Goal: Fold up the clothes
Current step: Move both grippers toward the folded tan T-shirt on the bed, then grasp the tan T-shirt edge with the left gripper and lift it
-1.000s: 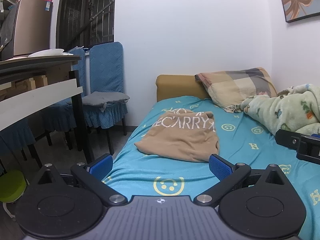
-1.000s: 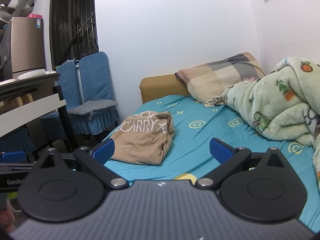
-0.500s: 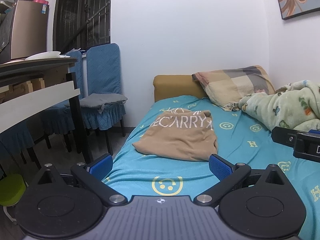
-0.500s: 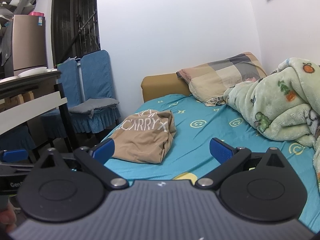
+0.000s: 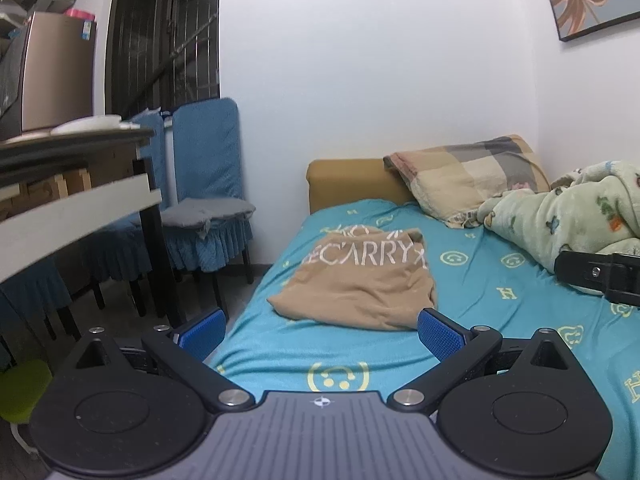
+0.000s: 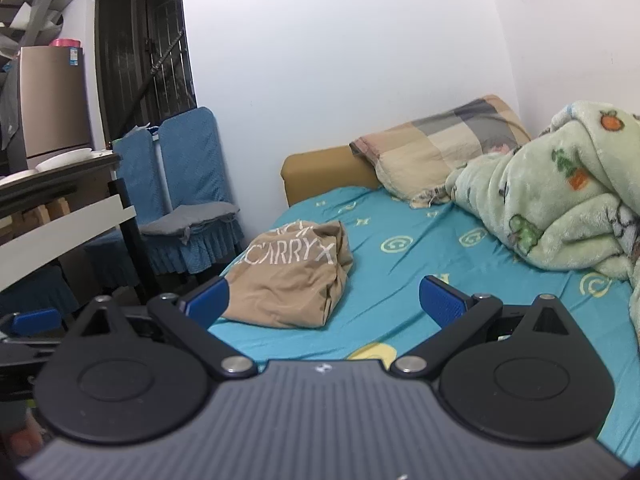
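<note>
Shirt (image 5: 356, 284): tan, white lettering across the top, lying in a rumpled, roughly folded heap on the bed (image 5: 472, 292), near its left edge, about midway up the teal sheet. In the right wrist view same shirt (image 6: 292, 280) sits left of centre, its right side bunched into a thick fold.

My left tongs (image 5: 320, 330): spread wide, nothing between the blue pads (image 5: 440, 334), held above the foot end of the bed, short of the shirt, not touching it. My right tongs (image 6: 326, 300): also wide, empty, clear of the sheet, shirt ahead and to the left. Left pad (image 6: 208, 302) lines up with the shirt's near edge in view, but no contact visible.

Right tongs' body shows at the right edge of the left view (image 5: 600, 276), above the sheet, beside the blanket.

Green blanket (image 6: 560, 204) piled on the right side of the bed, well apart from the shirt. Checked pillow (image 5: 464, 176) at the head, against the wall. Blue chair (image 5: 208, 200) with a grey cushion left of the bed; tabletop (image 5: 72, 140) further left with a white dish on it.
</note>
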The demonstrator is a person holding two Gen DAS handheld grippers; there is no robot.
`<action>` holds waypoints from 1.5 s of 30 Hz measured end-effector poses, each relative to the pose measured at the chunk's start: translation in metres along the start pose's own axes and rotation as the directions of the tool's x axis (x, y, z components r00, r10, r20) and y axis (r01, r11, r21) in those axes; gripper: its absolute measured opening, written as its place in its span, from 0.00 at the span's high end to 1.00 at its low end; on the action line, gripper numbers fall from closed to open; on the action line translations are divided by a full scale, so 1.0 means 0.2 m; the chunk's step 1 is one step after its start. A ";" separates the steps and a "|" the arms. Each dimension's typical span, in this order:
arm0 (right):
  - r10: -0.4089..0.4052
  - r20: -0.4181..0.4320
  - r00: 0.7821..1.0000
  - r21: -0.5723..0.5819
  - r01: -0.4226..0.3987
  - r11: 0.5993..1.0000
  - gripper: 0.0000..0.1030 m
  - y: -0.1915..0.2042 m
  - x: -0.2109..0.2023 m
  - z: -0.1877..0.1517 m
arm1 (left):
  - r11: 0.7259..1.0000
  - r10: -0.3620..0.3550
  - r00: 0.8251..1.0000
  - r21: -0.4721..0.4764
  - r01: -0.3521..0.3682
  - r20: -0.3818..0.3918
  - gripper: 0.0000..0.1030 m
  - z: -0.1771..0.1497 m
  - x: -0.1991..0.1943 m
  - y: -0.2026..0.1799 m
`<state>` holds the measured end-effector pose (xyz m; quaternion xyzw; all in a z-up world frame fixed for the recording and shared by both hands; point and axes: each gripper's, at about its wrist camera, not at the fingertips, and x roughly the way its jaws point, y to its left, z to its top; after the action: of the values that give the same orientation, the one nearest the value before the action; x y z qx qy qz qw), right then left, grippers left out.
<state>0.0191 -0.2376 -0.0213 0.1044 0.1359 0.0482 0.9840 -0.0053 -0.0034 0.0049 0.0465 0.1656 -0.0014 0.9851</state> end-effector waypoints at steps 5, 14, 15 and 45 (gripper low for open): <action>-0.018 0.041 0.999 0.008 0.017 1.000 0.00 0.07 -0.12 0.10 | 0.998 -0.060 0.997 0.024 0.061 -0.039 0.00 0.04 -0.08 0.03; -0.092 0.098 0.991 0.024 0.090 0.996 0.00 0.25 -0.39 0.51 | 0.995 0.009 0.990 0.102 0.006 -0.143 0.00 0.56 -0.35 0.14; -0.104 0.090 0.991 0.028 0.101 0.994 0.00 0.24 -0.40 0.55 | 0.995 0.015 0.989 0.101 0.000 -0.150 0.00 0.64 -0.38 0.15; -0.105 -0.216 0.971 0.228 0.154 0.961 0.00 -0.44 0.61 0.07 | 0.989 -0.097 0.961 0.082 0.122 -0.259 0.00 0.35 1.92 -0.67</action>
<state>0.1460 -0.3110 -0.0598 0.2093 0.2462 -0.0233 0.9460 0.3772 -0.1389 -0.0668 0.0851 0.2927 -0.0581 0.9507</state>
